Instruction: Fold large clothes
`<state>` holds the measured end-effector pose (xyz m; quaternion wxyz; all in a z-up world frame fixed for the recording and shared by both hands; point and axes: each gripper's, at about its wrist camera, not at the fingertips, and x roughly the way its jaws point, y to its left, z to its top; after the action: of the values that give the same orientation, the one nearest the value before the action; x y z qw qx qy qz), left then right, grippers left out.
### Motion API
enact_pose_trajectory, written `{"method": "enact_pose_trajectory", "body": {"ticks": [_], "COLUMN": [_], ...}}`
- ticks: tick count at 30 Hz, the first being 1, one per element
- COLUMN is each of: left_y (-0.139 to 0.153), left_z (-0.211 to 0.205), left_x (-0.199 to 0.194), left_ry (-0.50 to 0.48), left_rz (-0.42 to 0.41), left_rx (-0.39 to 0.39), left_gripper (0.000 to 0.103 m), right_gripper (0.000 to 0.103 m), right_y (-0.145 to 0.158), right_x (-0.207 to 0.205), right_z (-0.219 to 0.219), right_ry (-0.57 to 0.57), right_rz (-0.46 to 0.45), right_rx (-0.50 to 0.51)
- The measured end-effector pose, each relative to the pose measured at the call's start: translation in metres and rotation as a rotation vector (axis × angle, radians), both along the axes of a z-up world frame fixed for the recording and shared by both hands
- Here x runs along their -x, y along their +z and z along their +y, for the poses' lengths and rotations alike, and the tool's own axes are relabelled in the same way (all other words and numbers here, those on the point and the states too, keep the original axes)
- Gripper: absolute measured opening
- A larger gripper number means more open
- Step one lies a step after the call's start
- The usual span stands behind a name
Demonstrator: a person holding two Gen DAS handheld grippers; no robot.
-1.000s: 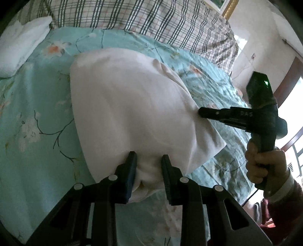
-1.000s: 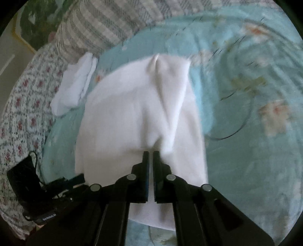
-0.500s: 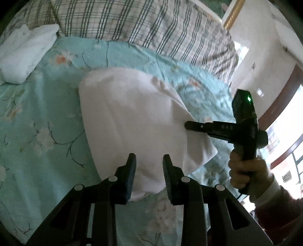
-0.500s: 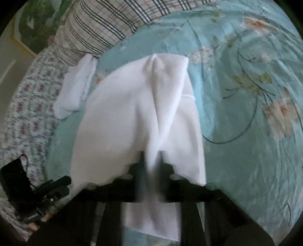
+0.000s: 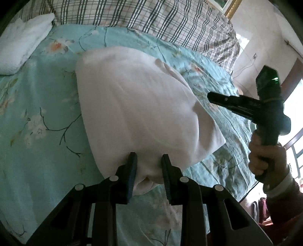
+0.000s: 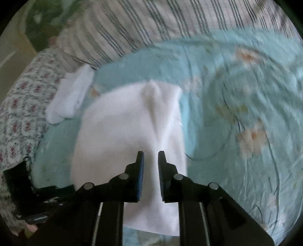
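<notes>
White garment (image 5: 136,106) on the bed (image 5: 37,113): left gripper (image 5: 148,166) clenched on its near edge, right gripper (image 6: 151,160) letting go

From the left wrist we see the jaws pinching a bunched fold, and a hand (image 5: 265,160) holding the right gripper clear of the cloth; the blurred right wrist view shows its jaws opening, nothing pressed between them, above the soft, creased garment. We note a folded white towel (image 6: 70,96) beside a plaid pillow (image 5: 151,19) on the floral teal sheet

Home bedroom: floral bedsheet (image 5: 37,106), plaid pillow (image 5: 151,17).
</notes>
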<state>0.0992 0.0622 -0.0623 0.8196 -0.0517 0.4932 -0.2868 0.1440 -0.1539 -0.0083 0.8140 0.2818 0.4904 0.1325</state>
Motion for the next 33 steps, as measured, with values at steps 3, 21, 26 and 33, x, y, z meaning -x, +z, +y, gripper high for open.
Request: {"method": "enact_pose_trajectory", "body": {"ticks": [3,21,26,33], "left_y": [-0.002,0.001,0.021,0.022], "left_z": [-0.002,0.005,0.016,0.023], "left_x": [0.002,0.011,0.009,-0.018], "left_ry": [0.007,0.090,0.146,0.227], "left_rz": [-0.010,-0.004,-0.025,-0.021], "left_rx": [-0.007,-0.041,-0.044,-0.067], "left_gripper": [0.026,0.027,0.029,0.043], "right_gripper": [0.015,0.013,0.015,0.055], "right_y": [-0.017,-0.046,-0.034,-0.033], "right_x": [-0.006,0.019,0.019,-0.012], "right_z": [0.026,0.027,0.017,-0.011], "right_ry": [0.105,0.110,0.066,-0.061], "right_rz": [0.061,0.157,0.147,0.105], "right_rx": [0.049,0.044,-0.006,-0.022]}}
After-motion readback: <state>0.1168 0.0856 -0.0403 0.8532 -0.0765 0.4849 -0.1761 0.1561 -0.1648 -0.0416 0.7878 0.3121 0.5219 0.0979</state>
